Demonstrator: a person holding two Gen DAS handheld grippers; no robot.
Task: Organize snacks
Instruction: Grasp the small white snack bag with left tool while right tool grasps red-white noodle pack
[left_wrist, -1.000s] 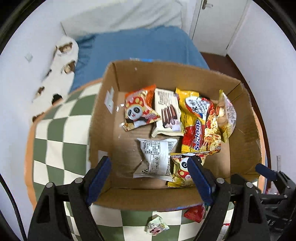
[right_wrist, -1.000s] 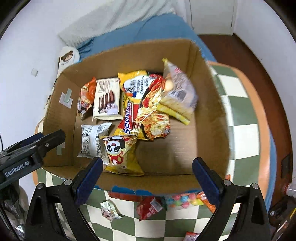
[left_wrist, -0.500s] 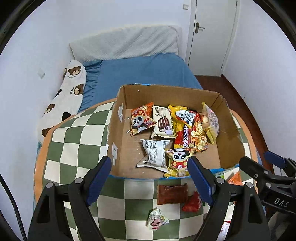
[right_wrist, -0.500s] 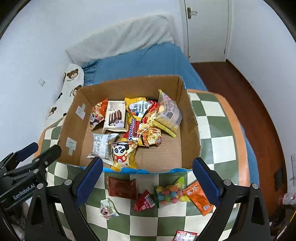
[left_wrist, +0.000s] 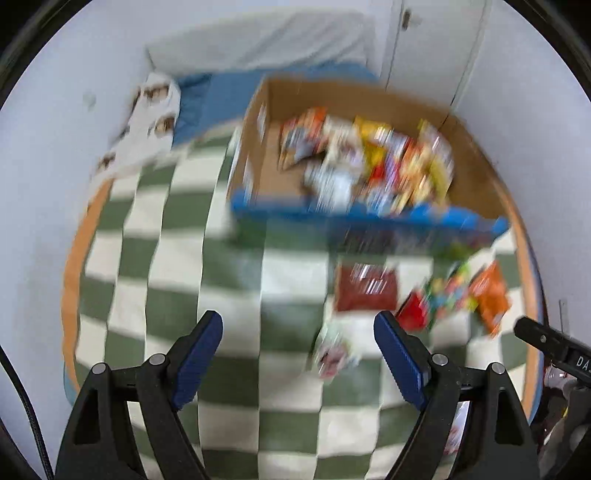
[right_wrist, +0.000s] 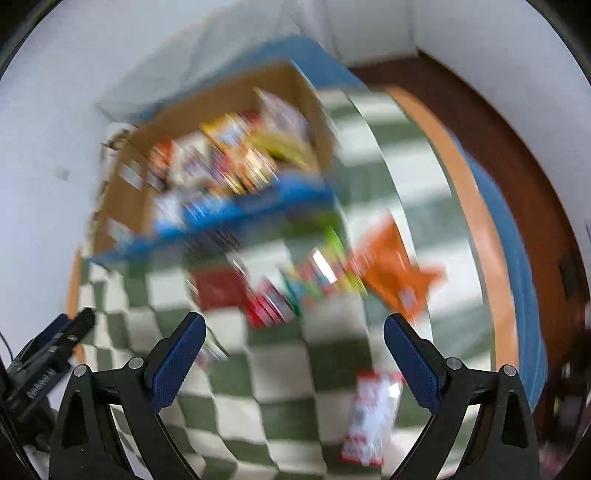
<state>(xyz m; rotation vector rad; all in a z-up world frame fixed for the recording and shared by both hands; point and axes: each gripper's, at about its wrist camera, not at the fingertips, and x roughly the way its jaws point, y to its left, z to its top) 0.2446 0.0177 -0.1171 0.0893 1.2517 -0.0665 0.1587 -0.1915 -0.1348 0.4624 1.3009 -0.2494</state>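
A: Pulling back from the cardboard box (left_wrist: 373, 110). Both claws hung over it a sec ago, now they're out over the checkered tabletop (left_wrist: 177, 258), views smeared w/ motion.

B: Meaning?

A: Box drop's done, I'd say. Next are the loose packs on the cloth in front of the box: dark red packet (left_wrist: 365, 288), small red one (right_wrist: 267, 304), candy bag (left_wrist: 448, 291), orange packet (right_wrist: 395, 273), red-white pack (right_wrist: 371, 415) nearer the tabletop's near edge.

B: Claws?

A: Left gripper (left_wrist: 299, 350) spread wide, empty. Right gripper (right_wrist: 293, 350) same.

B: Room?

A: Left half of the cloth's bare, easy swing. Right side: orange packet sits near the tabletop's right edge, floor beyond. Box front wall crowds the far packs.
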